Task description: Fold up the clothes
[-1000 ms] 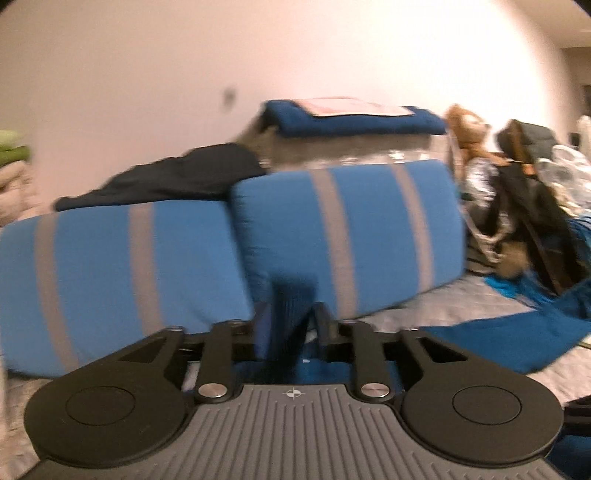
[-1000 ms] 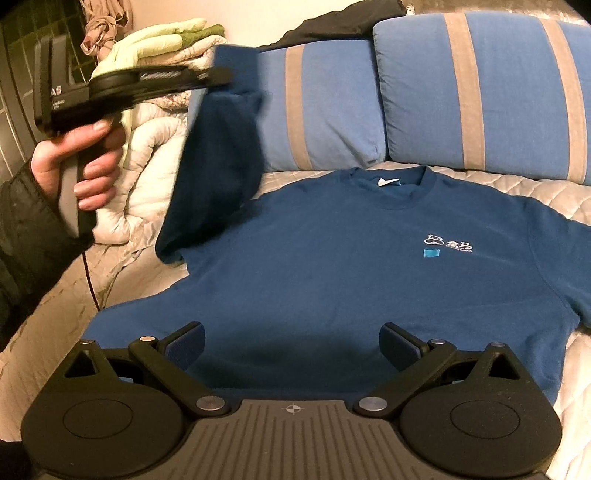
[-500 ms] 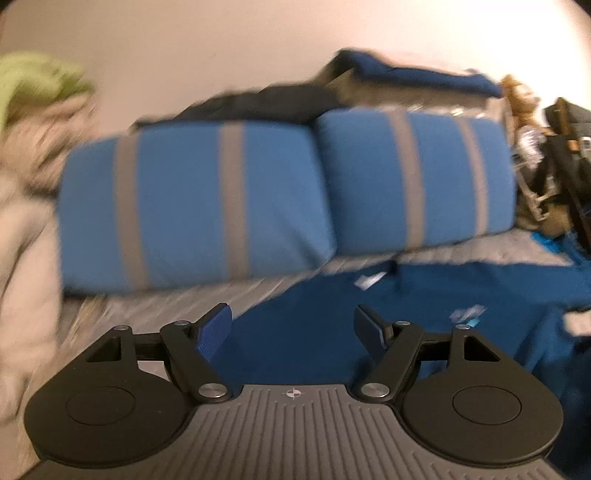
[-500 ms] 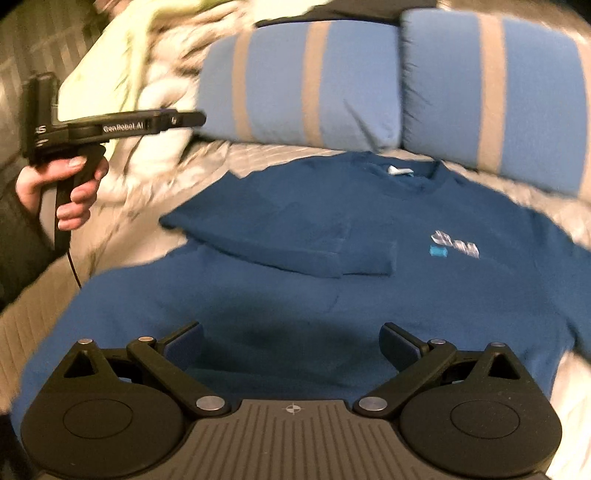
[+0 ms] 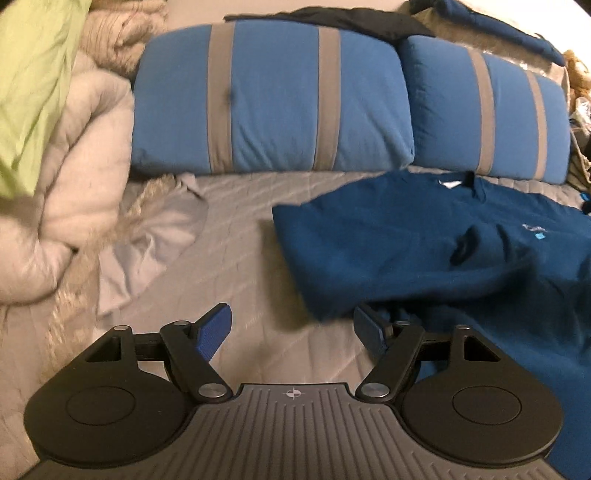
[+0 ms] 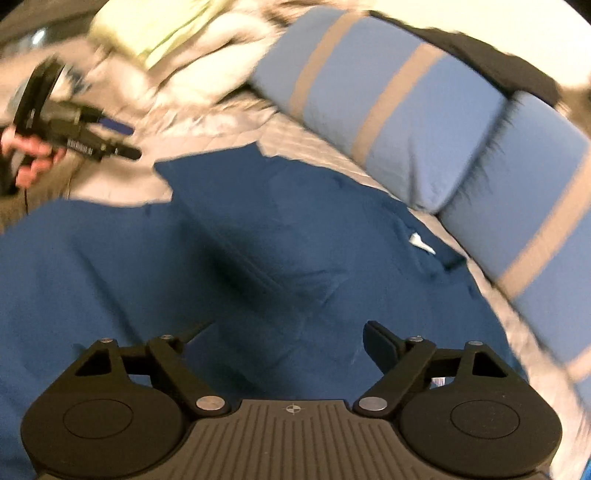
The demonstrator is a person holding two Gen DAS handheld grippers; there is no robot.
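One blue sweatshirt (image 5: 424,254) lies flat, front up, on the grey quilted bed cover (image 5: 251,229), collar toward the pillows; one sleeve (image 6: 236,221) is folded in across the chest, cuff near the small chest logo (image 5: 535,232); its folded shoulder edge runs diagonally, with bare quilt to the left of it in the left wrist view; hem side runs under both cameras. Left gripper (image 5: 291,326) hangs over the bare quilt just beside that folded edge; jaws wide apart, nothing between them, right pad over the cloth's edge. Right gripper (image 6: 284,338) hangs over the shirt body; jaws have just been closing, still well apart, no cloth pinched. A hand (image 6: 27,155) holds the left gripper at frame left, apart from the shirt. Two blue pillows (image 5: 273,99) with grey stripes stand along the far edge; one white duvet (image 5: 66,192) bunched left; one green cloth (image 5: 33,85) on it; one dark garment (image 5: 347,18) behind the pillows.
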